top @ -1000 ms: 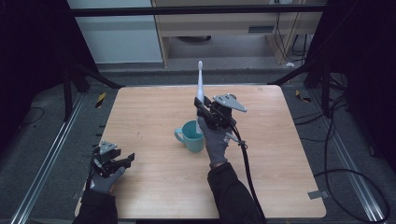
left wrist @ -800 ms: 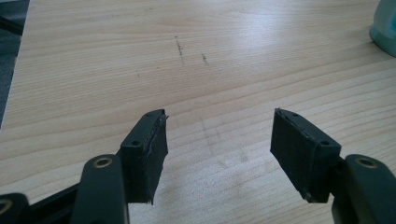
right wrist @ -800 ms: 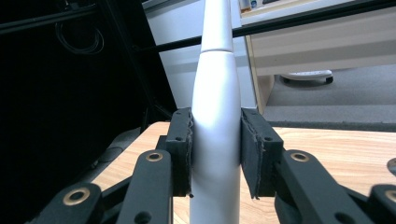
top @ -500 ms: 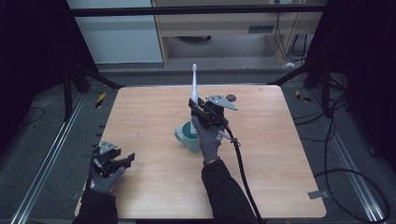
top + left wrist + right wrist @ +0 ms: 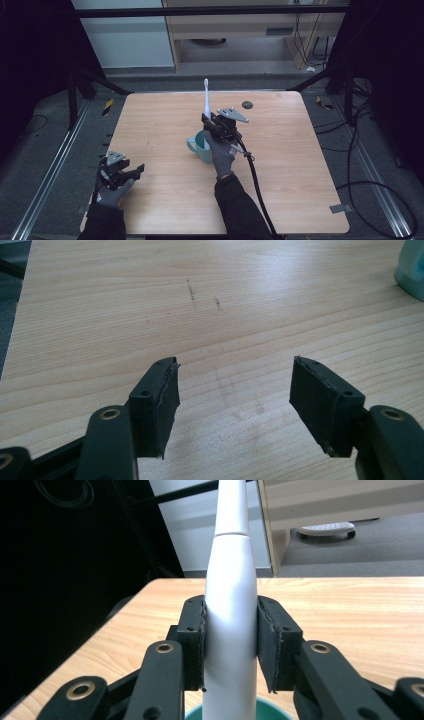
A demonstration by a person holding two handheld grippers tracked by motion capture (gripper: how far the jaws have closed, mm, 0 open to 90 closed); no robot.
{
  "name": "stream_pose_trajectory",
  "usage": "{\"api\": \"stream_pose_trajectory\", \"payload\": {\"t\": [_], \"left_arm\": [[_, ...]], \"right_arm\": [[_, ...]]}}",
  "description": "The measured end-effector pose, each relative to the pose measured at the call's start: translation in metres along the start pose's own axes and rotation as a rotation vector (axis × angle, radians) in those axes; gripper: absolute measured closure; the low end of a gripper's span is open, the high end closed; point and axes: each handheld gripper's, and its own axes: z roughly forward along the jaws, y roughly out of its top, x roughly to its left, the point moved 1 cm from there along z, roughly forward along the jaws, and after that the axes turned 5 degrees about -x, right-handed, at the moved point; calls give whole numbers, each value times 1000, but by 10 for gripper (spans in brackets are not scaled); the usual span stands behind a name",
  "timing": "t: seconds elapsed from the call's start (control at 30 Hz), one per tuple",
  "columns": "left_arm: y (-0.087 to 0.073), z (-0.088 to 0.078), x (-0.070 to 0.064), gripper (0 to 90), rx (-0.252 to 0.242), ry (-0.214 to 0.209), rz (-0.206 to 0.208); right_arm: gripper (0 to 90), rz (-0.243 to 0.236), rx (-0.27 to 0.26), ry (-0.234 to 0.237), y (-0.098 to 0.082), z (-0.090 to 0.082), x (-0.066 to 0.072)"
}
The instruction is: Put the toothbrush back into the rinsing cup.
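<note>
Toothbrush, white plastic and upright, has shifted left with your right tool clenched on it, now directly over the teal ceramic mug mid-worktop, ready for lowering; left tool rests released.

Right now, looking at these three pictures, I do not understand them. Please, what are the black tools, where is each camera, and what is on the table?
A person stands at a wooden table and holds a two-jaw tool in each gloved hand. One camera looks down from above; the other two ride on the tools and look along their black jaws.

The right gripper is shut on a white electric toothbrush, held upright with its lower end just over or inside a teal mug; I cannot tell which.

The left gripper is open with nothing between its jaws, low over bare wood near the table's front left corner.

A small dark round thing lies near the far edge.
</note>
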Motion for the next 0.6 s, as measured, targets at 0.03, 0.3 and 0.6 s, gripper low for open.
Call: {"api": "stream_pose_trajectory", "payload": {"t": [0.03,0.3,0.6], "left_arm": [[0,0,0,355,0,0,0],[0,0,0,355,0,0,1],[0,1,-1,355,0,-1,-1]], "right_arm": [[666,0,5,-2,-2,1,0],[665,-28,41,-26,-15,2,0],[664,-51,99,-35,-23,2,-2]]}}
